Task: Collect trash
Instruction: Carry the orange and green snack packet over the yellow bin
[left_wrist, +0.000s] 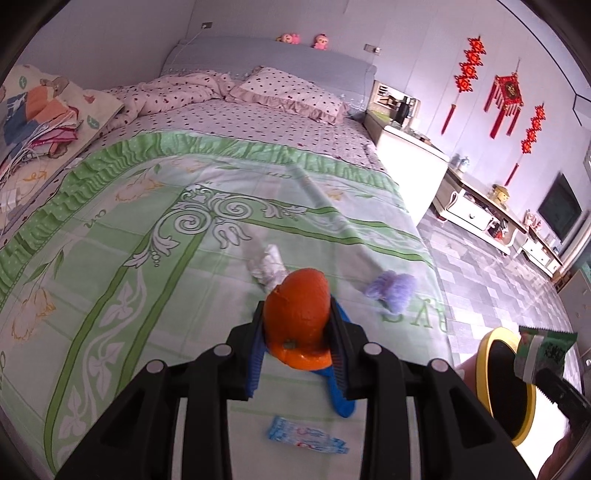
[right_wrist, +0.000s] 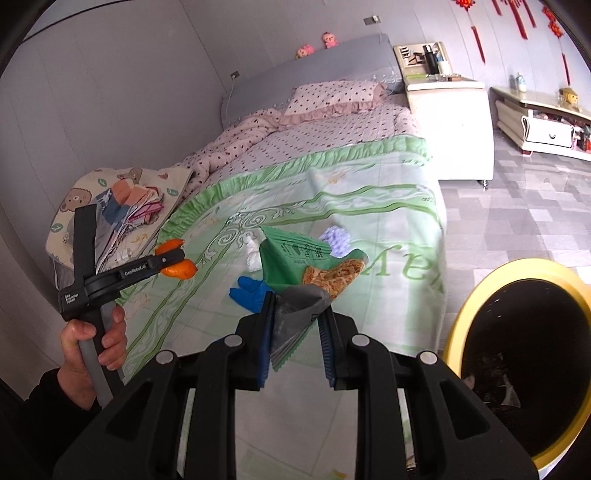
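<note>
Now your left fingers (left_wrist: 295, 332) clamp the peel (left_wrist: 297, 314) and your right (right_wrist: 295, 332) pinch the wrapper (right_wrist: 295, 266), both lifted off the bed (left_wrist: 147, 221), bin (right_wrist: 458, 332) at three o'clock.

Two hand-held grippers (right_wrist: 177, 264) (right_wrist: 297, 314); one bin (right_wrist: 458, 325) — two wrappers (right_wrist: 295, 258) (left_wrist: 306, 439).

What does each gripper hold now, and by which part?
Left gripper: orange peel, by its sides. Right gripper: green snack wrapper, by its grey torn end.

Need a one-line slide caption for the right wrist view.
Right claw grips a green snack wrapper over the green floral bedsheet, beside the yellow-rimmed black trash bin.
</note>
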